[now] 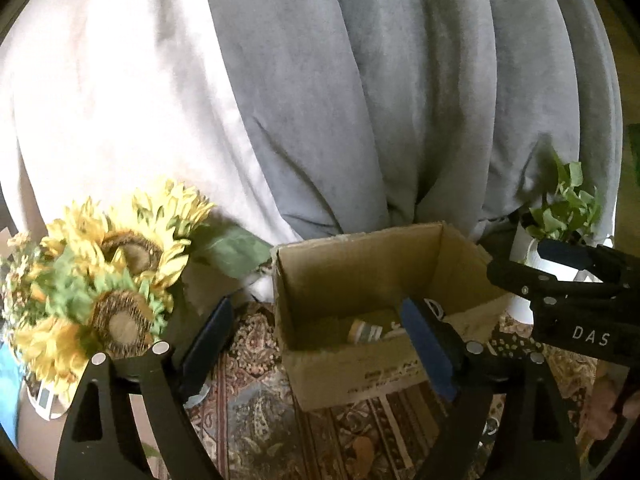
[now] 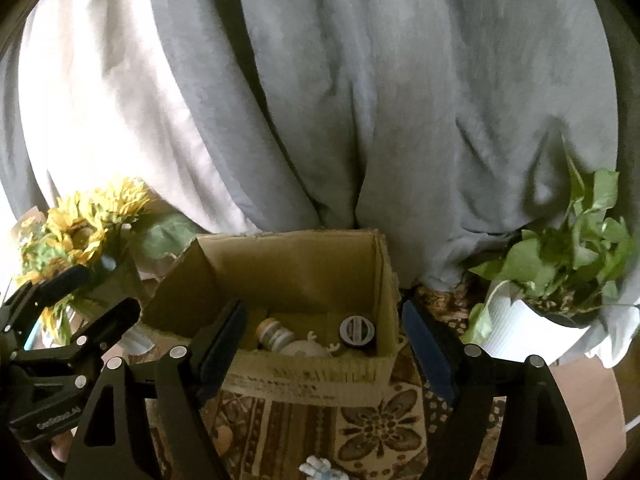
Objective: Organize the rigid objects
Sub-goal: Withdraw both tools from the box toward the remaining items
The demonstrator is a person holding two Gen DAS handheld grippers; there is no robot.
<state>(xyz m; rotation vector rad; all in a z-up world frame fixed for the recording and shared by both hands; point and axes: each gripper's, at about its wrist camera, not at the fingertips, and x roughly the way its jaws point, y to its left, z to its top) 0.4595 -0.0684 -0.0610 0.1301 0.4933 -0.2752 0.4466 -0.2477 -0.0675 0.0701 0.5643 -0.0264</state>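
While my left gripper (image 1: pixel 316 344) looks ahead from the lower part of its own view, its two blue-padded fingers (image 1: pixel 426 348) stand wide apart with nothing between them, spread over the near left corner of an open brown cardboard box (image 1: pixel 360 372). That box sits at centre frame on a patterned brown rug (image 1: pixel 256 420), and one pale ribbed bottle (image 1: pixel 366 332) shows inside it. Three yellow artificial sunflowers (image 1: pixel 120 272) crowd the lower left. My right gripper (image 1: pixel 516 262) reaches in from the right edge; from here I cannot tell how its jaws stand. Grey curtain folds (image 1: pixel 320 100) fill the upper frame.

From the right wrist view, my right gripper (image 2: pixel 324 336) is likewise released, its two fingers (image 2: pixel 224 336) straddling the box (image 2: pixel 288 268) from the near side. Inside I count three things: the bottle (image 2: pixel 276 334), a white rounded figure with small antlers (image 2: pixel 308 348) and a dark round-lidded jar (image 2: pixel 357 332). One small white and blue toy (image 2: pixel 320 470) lies on the rug (image 2: pixel 380 424) at the bottom edge. One leafy green plant in a white ribbed pot (image 2: pixel 520 328) stands at right. My left gripper (image 2: pixel 92 292) enters low at the left edge.
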